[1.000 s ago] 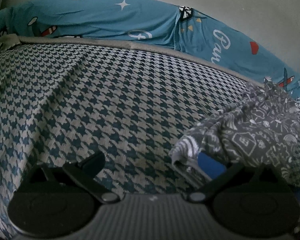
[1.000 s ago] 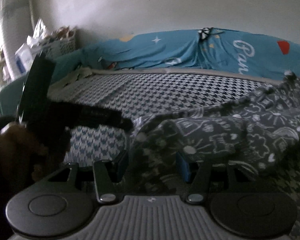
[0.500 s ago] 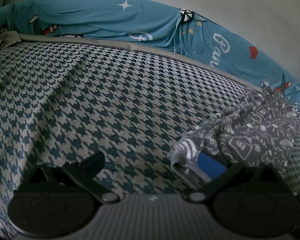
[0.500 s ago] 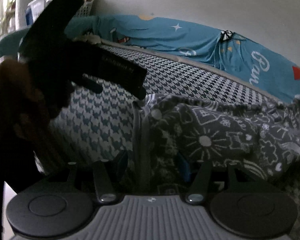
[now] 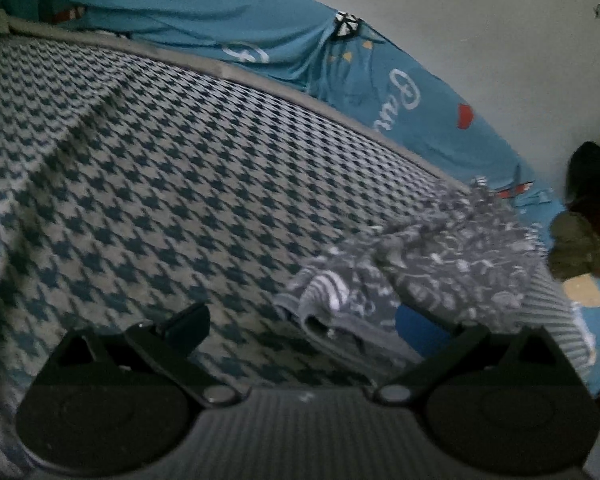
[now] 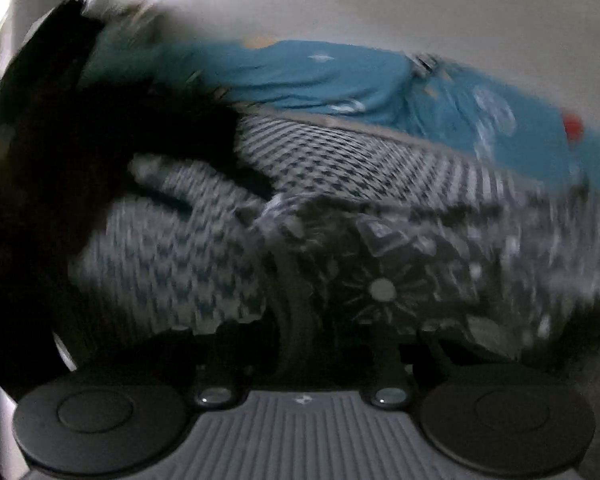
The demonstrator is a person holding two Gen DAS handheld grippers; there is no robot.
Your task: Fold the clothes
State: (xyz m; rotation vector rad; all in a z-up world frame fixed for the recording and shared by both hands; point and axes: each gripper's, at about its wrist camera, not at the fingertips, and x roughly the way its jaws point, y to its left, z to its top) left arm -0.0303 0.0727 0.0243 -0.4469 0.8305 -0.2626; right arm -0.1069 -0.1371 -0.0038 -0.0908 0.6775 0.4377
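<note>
Left wrist: left gripper (image 5: 300,320) low, jaws apart — right gripper (image 6: 300,340) clamps garment (image 6: 380,272).

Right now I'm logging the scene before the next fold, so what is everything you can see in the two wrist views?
Grey garment with white doodle print: one, crumpled on the bed cover's right part, its striped hem by the left gripper.
Blue-and-white houndstooth bed cover: one, spread under the garment.
Teal cartoon-print sheet: one, bunched along the wall behind the cover.
Pale wall: one, behind the sheet.
Olive-green cloth lump: one, at the far right edge; too blurred to identify.
Left gripper: black, open, one blue-padded finger under the garment's hem.
Right gripper: black, among the garment's folds; the grip is blurred.
</note>
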